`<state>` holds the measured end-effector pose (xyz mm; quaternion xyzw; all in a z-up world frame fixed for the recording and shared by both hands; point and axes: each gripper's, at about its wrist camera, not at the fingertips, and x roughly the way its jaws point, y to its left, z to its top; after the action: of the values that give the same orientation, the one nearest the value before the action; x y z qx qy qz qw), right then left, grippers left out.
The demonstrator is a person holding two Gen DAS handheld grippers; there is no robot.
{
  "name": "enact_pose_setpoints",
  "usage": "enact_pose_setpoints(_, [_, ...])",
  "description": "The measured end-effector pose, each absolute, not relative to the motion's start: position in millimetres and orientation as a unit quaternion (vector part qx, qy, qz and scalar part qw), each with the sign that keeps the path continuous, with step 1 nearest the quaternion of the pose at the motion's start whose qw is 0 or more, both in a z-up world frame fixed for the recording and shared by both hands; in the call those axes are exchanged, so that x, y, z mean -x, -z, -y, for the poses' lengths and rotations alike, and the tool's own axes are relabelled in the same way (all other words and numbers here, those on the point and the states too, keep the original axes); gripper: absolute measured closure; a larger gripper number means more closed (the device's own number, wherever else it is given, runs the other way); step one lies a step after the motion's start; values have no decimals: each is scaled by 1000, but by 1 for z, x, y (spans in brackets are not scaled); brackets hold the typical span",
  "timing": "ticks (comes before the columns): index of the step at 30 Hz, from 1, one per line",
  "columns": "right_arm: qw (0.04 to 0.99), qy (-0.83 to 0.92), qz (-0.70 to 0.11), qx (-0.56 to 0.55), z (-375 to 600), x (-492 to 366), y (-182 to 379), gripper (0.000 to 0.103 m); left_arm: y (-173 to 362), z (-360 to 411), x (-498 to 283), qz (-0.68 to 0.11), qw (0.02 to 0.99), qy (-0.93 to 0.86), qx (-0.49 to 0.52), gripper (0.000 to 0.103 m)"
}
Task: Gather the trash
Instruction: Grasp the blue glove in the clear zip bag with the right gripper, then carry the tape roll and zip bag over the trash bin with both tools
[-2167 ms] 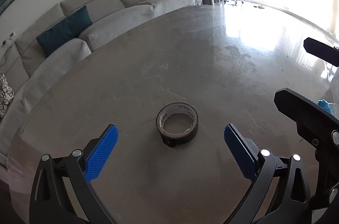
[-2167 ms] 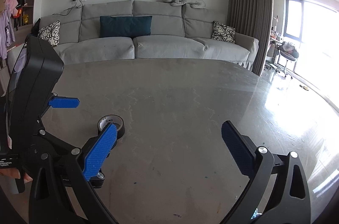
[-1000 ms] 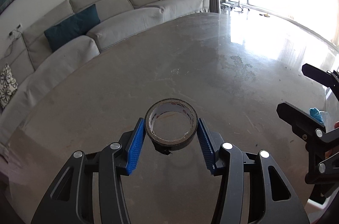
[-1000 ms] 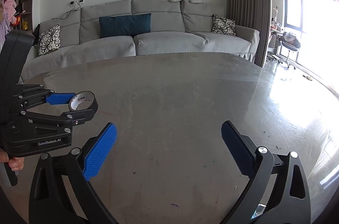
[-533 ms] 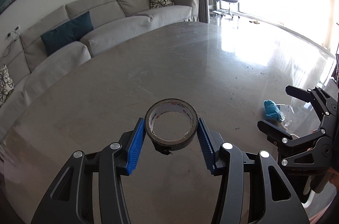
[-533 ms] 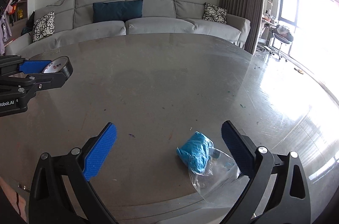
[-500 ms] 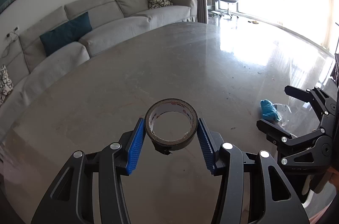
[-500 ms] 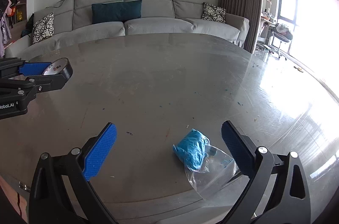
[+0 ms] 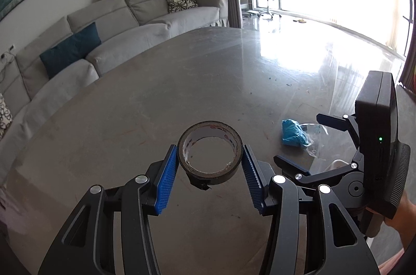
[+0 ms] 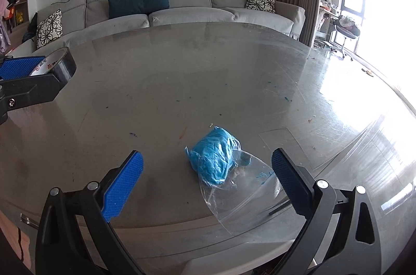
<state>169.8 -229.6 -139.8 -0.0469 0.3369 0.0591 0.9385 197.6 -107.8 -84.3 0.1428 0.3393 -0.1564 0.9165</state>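
A broad grey round table [image 10: 208, 72] fills both views, its glossy top scuffed and flecked with small coloured marks, with a grey sofa [image 10: 182, 7] along the far wall behind it; near the table's near right edge lies a clear plastic bag [image 10: 241, 191], flat and crinkled, its open mouth spread toward the edge, and bunched in its far end sits a blue crumpled wad [image 10: 214, 158], seemingly thin film or glove material; the right gripper [image 10: 206, 178] hangs over it with its jaws spread wide and nothing between the pads, the wad lying between and just beyond the fingertips; at the left, the left gripper [image 9: 209, 165] is clamped on a dark tape roll [image 9: 210, 152], its blue pads pressing the outer sides of the ring, which is lifted clear of the tabletop. The bag looks very light, soft and slippery, likely to slide or crumple under a pinch; the surest hold would seem to be across the blue wad, where the bulk gives the pads something to bite, rather than on the loose film.
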Motion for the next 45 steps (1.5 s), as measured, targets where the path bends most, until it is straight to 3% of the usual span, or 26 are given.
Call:
enact_pose_setpoints(12, [935,-68,-347,33,239,-172,152,8,90,115,-193,-344,914,151,-154,52])
enact_pose_setpoints(14, [935,-79,-345,37,236,-169,150,26,90,114,-193,-345,913,152,-154,52])
enact_pose_setpoints(15, [935,-83,-343,38,234,-169,148,55,90,113,-193,-345,913,152,-154,52])
enact_pose_setpoints(16, [935,-85,-343,39,233,-168,147,78,90,112,-192,-345,914,150,-154,52])
enact_pose_setpoints(17, [934,-86,-345,41,231,-168,146,79,90,111,-191,-345,914,149,-154,52])
enact_pose_setpoints(19, [931,-94,-350,47,224,-169,146,101,89,110,-191,-347,914,148,-152,52])
enact_pose_setpoints(30, [933,-87,-343,62,214,-168,138,101,87,107,-182,-343,915,146,-153,52])
enact_pose_setpoints(45, [967,-75,-235,56,229,-92,57,101,74,108,-165,-338,917,157,-142,52])
